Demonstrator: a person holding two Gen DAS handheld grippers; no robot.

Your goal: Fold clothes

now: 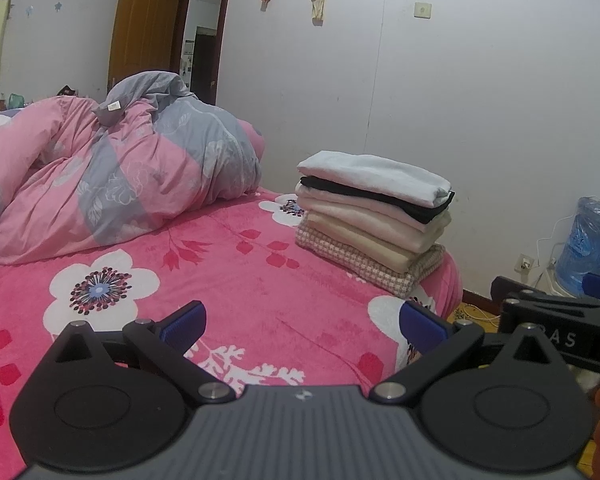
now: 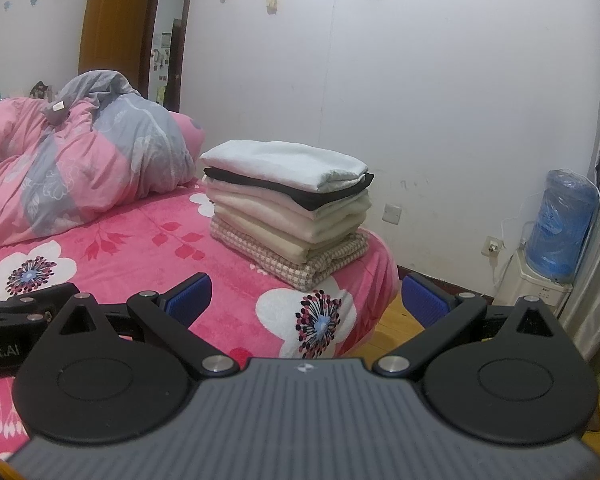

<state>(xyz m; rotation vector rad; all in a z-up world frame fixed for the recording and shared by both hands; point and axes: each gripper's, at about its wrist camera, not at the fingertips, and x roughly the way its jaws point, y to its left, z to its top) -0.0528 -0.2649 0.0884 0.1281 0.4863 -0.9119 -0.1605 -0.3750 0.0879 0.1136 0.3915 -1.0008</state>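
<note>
Clothes (image 1: 374, 216), folded and stacked in a neat pile with a pale blue piece on top and a checked one at the bottom, sit at the far right corner of the bed (image 1: 236, 280), beside the bunched pink and grey quilt (image 1: 112, 168). Left gripper (image 1: 302, 320) hangs above the flowered bedspread with jaws spread wide and nothing between them. Right gripper (image 2: 306, 300), over the bed's right edge, is likewise released and empty; a water bottle (image 2: 564, 224) stands by the wall.

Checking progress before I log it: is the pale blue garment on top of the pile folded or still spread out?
Folded. The pale blue garment lies as a neat flat rectangle atop the stack.
</note>
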